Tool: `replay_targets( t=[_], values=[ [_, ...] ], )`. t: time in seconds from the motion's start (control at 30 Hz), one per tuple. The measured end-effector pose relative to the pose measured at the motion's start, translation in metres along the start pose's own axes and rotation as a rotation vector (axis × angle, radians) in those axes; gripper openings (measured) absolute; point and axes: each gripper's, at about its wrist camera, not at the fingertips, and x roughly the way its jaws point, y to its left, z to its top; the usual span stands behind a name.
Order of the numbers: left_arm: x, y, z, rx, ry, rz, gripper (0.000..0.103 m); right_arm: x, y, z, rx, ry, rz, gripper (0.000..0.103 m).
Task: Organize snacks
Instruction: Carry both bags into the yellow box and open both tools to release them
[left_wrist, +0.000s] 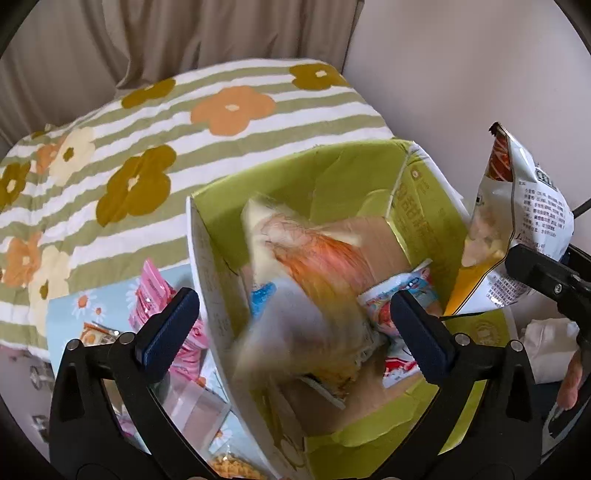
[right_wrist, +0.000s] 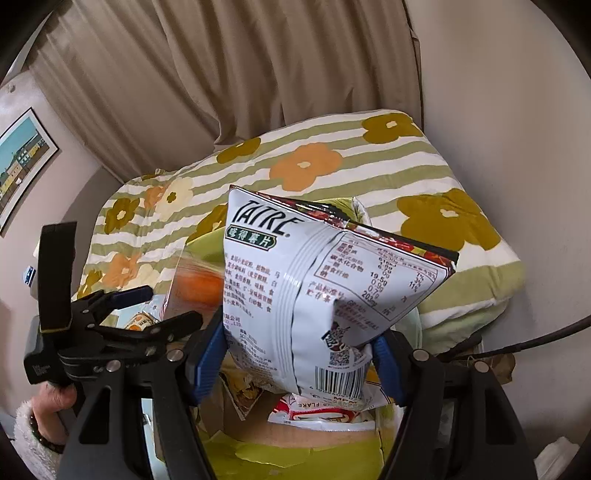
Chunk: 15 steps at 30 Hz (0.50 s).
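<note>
My left gripper (left_wrist: 293, 310) stands open above a green cardboard box (left_wrist: 332, 173). A motion-blurred orange and white snack bag (left_wrist: 306, 266) lies between and below its pads, touching neither, over the box's inside. A red, white and blue pack (left_wrist: 402, 295) rests in the box. My right gripper (right_wrist: 295, 350) is shut on the lower part of a white chip bag (right_wrist: 314, 280), held upright over the box's near right side. That chip bag (left_wrist: 524, 206) shows at the right edge of the left wrist view. The left gripper (right_wrist: 162, 306) appears open at the left of the right wrist view.
The box sits on a bed with a green-striped flower quilt (left_wrist: 184, 129). Left of the box lie pink packets (left_wrist: 151, 295) on a light-blue flowered sheet (left_wrist: 74, 314). Beige curtains (right_wrist: 258, 74) and a wall stand behind. A person's hand (right_wrist: 51, 398) holds the left gripper.
</note>
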Motion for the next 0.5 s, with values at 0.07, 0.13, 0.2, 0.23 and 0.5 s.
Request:
replay_targets(
  t=[0.07, 0.13, 0.2, 0.23, 0.5],
  values=[
    [0.000, 0.002, -0.003, 0.011, 0.003, -0.005, 0.103, 0.003, 0.001, -0.001, -0.003, 0.004, -0.003, 0.066],
    [-0.001, 0.004, -0.007, 0.010, 0.001, -0.008, 0.103, 0.006, 0.001, -0.001, -0.006, 0.011, -0.010, 0.066],
    [-0.003, 0.006, -0.012, 0.004, 0.001, -0.017, 0.102, 0.010, 0.002, -0.002, -0.006, 0.017, -0.012, 0.066],
    [-0.004, 0.007, -0.015, -0.001, 0.004, -0.022, 0.102, 0.012, 0.002, -0.002, -0.008, 0.022, -0.013, 0.066],
    [-0.014, 0.011, -0.032, -0.018, 0.005, -0.066, 0.102, 0.027, 0.009, 0.000, -0.043, 0.051, -0.027, 0.067]
  ],
)
